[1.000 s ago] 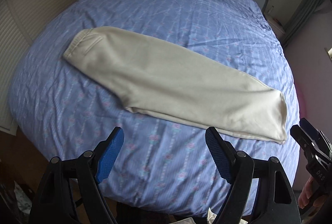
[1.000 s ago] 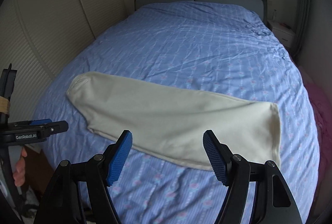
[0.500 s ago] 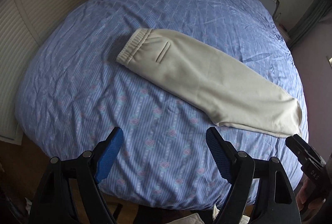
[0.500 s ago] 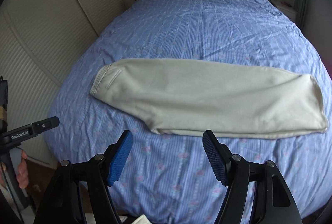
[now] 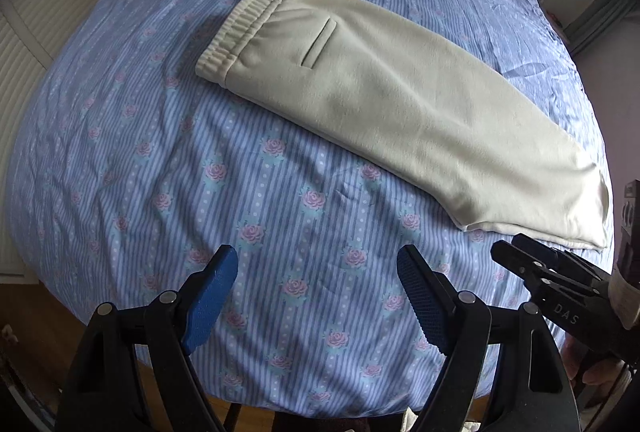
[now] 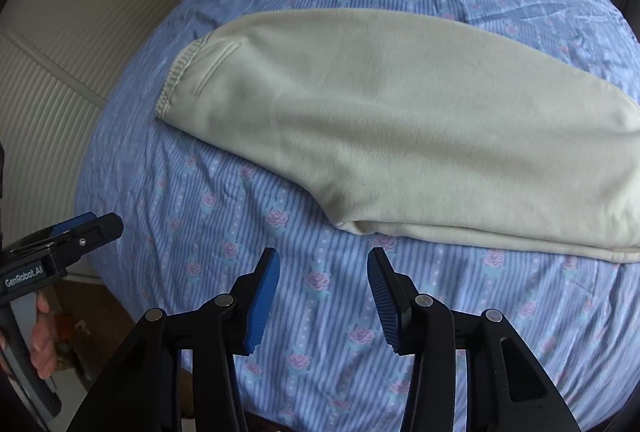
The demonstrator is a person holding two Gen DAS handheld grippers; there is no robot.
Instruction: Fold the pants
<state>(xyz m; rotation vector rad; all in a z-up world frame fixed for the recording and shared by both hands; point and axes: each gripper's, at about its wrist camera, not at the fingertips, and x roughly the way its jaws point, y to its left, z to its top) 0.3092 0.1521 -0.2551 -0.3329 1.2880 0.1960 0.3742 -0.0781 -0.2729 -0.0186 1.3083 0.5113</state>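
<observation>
the cream pants (image 5: 400,103), laid lengthwise-folded across the bed (image 5: 160,191), are judged soft, light and limp, best pinched at waistband or hem corners, both hand-held grippers (image 5: 318,292) (image 6: 323,296) being empty, the right's jaws having just been narrowed.

Both grippers have come in lower over the bed (image 5: 120,159), so the cream pants (image 5: 400,99) fill far more of each view, and the headboard (plain 1 second ago) has slid almost wholly out of both. The right gripper (image 6: 323,296) has just been narrowing its jaws, with only bedspread between them. The left gripper (image 5: 318,292) has drifted toward the waistband (image 5: 240,31) end.
</observation>
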